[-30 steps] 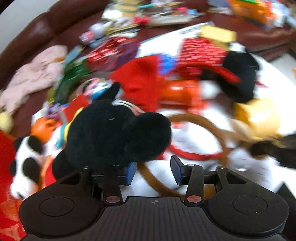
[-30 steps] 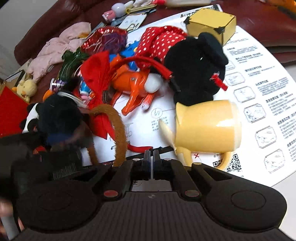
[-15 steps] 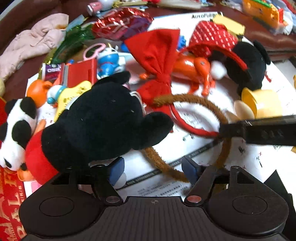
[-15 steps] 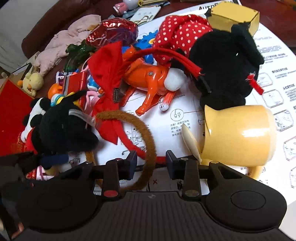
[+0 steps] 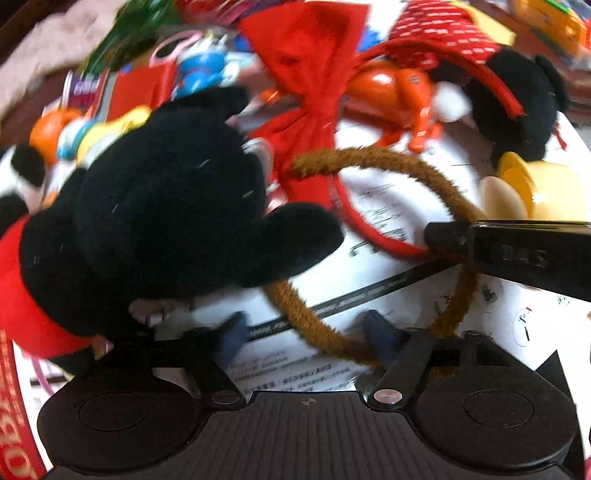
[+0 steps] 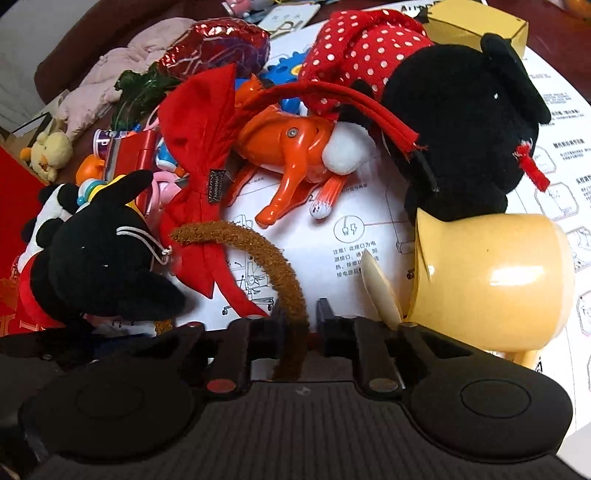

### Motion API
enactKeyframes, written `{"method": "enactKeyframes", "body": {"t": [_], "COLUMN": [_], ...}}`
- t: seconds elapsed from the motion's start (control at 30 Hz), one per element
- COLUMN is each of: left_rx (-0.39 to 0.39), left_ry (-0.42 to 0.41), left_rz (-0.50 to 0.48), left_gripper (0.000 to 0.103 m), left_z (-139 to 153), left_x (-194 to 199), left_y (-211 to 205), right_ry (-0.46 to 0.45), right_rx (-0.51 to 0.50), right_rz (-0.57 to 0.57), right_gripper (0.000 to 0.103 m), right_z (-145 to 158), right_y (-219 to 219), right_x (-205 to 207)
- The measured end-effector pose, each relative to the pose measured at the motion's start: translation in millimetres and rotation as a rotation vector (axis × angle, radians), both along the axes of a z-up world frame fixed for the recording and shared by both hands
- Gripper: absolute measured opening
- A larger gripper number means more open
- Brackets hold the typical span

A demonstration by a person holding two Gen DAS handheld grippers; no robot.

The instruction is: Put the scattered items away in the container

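Observation:
A brown fuzzy headband [image 5: 388,158] [image 6: 273,258] lies looped on a white instruction sheet [image 6: 369,229], tangled with a red bow headband [image 6: 203,147]. My right gripper [image 6: 297,321] is closing, with the brown band pinched between its fingers; in the left wrist view its black tip [image 5: 443,240] sits on that band. My left gripper [image 5: 304,332] points down over the near bend of the same band. Its jaws are closing, the band lies between them by the right pad, and the pads stand apart. A black plush mouse [image 5: 166,206] [image 6: 99,266] lies just left of it.
A yellow mug [image 6: 491,288] lies on its side at the right. Behind are a black plush in a polka-dot dress [image 6: 461,122], an orange toy horse [image 6: 288,147], a yellow box [image 6: 476,26], a panda plush [image 6: 51,206] and pink cloth [image 6: 107,85]. A red box [image 5: 11,424] is at the left edge.
The right jaws opened around the brown headband, then closed on it. The left gripper sank toward the band's near bend; its jaws widened, then narrowed. Both views moved closer to the sheet.

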State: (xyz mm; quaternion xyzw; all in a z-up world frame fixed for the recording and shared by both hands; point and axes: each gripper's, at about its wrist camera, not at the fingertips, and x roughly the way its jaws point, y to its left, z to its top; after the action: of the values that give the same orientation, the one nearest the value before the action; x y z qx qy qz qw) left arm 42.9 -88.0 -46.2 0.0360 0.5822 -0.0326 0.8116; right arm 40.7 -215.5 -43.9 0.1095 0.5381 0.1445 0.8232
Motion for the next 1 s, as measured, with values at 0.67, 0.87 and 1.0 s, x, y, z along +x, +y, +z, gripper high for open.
{"method": "enactKeyframes", "body": {"t": [0.67, 0.87, 1.0], "left_rx": [-0.108, -0.092, -0.073], "left_ry": [-0.156, -0.255, -0.329], "left_rz": [-0.06, -0.051, -0.033], "left_gripper": [0.011, 0.01, 0.01], "left_z": [82.1, 121.4, 151.4], "left_x": [-20.7, -32.4, -46.4], "left_y": [7.5, 26.2, 47.3], "right_ry": [-0.048, -0.116, -0.146], "right_rx": [0.099, 0.126, 0.136], "right_rz": [-0.091, -0.055, -0.012], "right_gripper": [0.011, 0.011, 0.01], "right_z": [62.3, 97.3, 118.6], "right_y": [-28.6, -15.3, 5.6], "right_x": [-29.1, -31.6, -28.4]}}
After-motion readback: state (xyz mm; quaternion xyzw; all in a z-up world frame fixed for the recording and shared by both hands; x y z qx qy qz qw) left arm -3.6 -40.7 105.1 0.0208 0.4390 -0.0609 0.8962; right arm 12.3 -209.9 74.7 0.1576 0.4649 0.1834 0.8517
